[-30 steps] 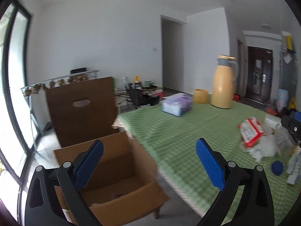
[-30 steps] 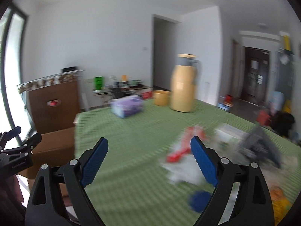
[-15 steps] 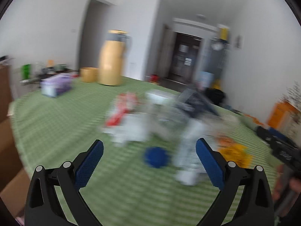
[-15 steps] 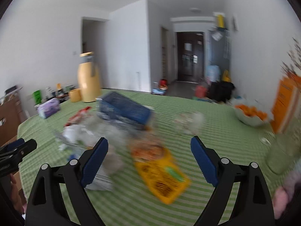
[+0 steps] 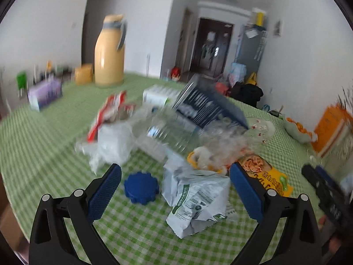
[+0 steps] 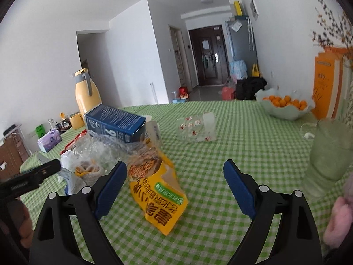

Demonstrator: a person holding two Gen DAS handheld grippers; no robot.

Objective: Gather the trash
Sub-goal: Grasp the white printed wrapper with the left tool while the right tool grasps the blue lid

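Stage: early in this round, I judge — both grippers are at the pile and nothing is picked up yet.
Left gripper (image 5: 175,191): fingers spread and empty; the jaws have just been closing a little, with the crumpled white-and-green wrapper (image 5: 196,201) between them but not pinched, and a blue cap (image 5: 141,187) just beside the left pad.
Right gripper (image 6: 175,191): released, grasping nothing; the yellow snack bag (image 6: 158,194) lies between its fingers, nearer the left one.
Trash: all still on the green checked tablecloth (image 6: 220,145) — clear crushed bottle (image 5: 174,130), dark blue carton (image 6: 117,121), red-and-white packet (image 5: 106,112), clear plastic bags (image 5: 110,141), a small clear tray (image 6: 197,128).
Not trash, likely: yellow jug (image 6: 86,95), bowl of oranges (image 6: 284,108).
Left to do: grip each piece and carry it off; no bin shows in these views.
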